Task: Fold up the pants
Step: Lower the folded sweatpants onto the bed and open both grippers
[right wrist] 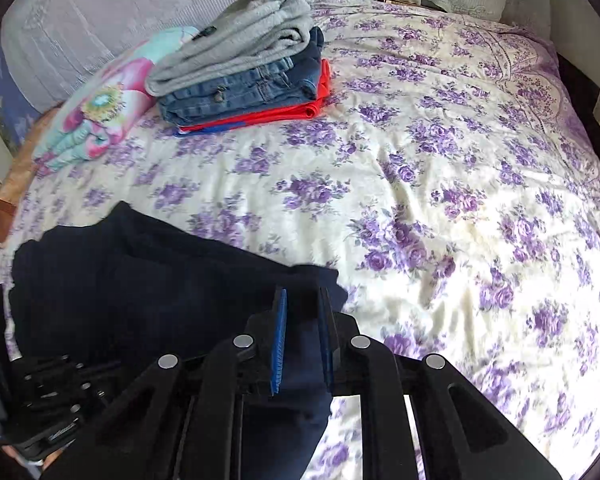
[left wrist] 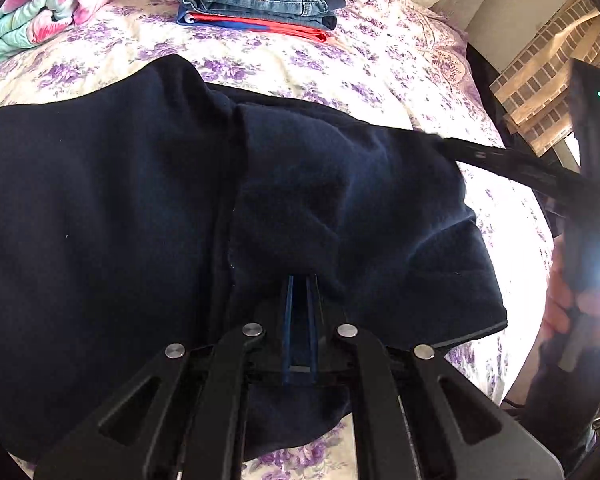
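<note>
black linkage tongs [left wrist: 300, 300] with silver round pivot pins and blue ribbed pads [right wrist: 279, 340]

Floral bedspread [right wrist: 440, 160] bears navy pants [left wrist: 120, 200], folded stack [right wrist: 252, 80].

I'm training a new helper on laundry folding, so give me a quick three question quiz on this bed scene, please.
1. True or false: the left tool is shut on the dark navy pants.
2. Which garment tops the folded stack? A) grey knit B) red shorts C) white shirt
3. Fill in: the bedspread has a floral print in ____.

Key: 1 true, its blue pads pinch the fabric. 2 A, the grey knit lies over the jeans, with a red garment lowest. 3 purple.
</note>
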